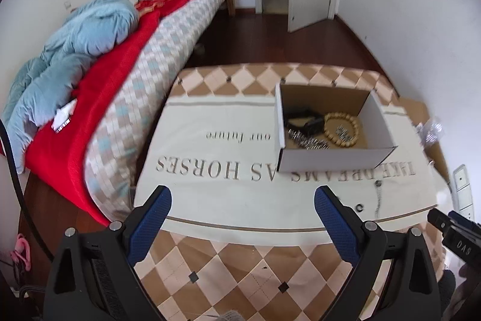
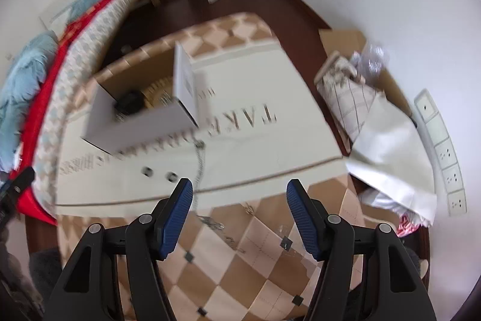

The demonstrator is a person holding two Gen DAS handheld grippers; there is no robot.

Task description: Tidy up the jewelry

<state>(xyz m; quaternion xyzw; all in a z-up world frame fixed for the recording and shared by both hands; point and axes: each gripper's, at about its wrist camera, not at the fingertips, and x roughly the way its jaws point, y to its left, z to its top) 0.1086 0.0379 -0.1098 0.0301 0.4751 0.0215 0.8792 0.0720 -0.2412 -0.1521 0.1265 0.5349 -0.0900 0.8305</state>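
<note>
- Left wrist view: the left gripper (image 1: 243,202) hangs over the near edge of the table (image 1: 210,263), its blue-padded fingers (image 1: 156,211) spread wide with nothing between them and nothing touching them.
- Beyond it, on the cream cloth with printed lettering, stands an open white cardboard box (image 1: 330,160). Inside lie a wooden bead bracelet (image 1: 342,128), a black watch or band (image 1: 303,119) and some silver chain pieces (image 1: 309,142).
- On the cloth to the right of the fingers lie a thin silver chain (image 1: 378,197) and a small ring-like piece (image 1: 359,207), both outside the box.
- The tip of the right gripper (image 1: 451,230) shows at the right edge.
- Right wrist view, motion-blurred: the right gripper (image 2: 239,197) is also released, fingers (image 2: 180,208) wide apart and empty, above the table's front edge.
- The box (image 2: 138,125) sits to the upper left; the silver chain (image 2: 199,161) runs from near its corner down toward the left finger, with two small round pieces (image 2: 159,173) just left of it on the cloth.
- Another chain (image 2: 210,221) lies on the checked cloth between the fingers, not touched.
</note>
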